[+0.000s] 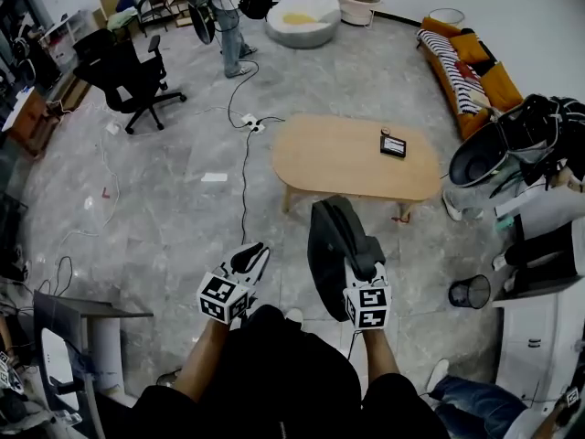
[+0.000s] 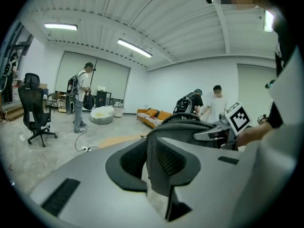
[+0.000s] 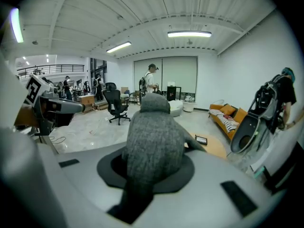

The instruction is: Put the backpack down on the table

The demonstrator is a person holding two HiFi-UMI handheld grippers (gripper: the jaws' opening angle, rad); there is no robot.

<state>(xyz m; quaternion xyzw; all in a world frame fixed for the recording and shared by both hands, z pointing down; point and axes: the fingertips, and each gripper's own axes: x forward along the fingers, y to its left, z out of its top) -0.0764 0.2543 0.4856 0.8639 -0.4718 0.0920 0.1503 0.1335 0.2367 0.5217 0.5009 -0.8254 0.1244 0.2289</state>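
A dark grey backpack (image 1: 329,245) hangs off the floor in front of me, a short way before the near edge of the light wooden table (image 1: 338,163). My right gripper (image 1: 359,254) is shut on its top, and grey woven fabric (image 3: 152,137) fills the space between the jaws in the right gripper view. My left gripper (image 1: 253,256) is level with it on the left, apart from the backpack, its jaws together with nothing in them. From the left gripper view the backpack (image 2: 187,123) shows to the right.
A small black device (image 1: 393,144) lies on the table's far right part. A power strip and cable (image 1: 251,123) run along the floor left of the table. A wire bin (image 1: 470,292), an orange sofa (image 1: 466,62), a black office chair (image 1: 128,71) and a standing person (image 1: 230,26) surround it.
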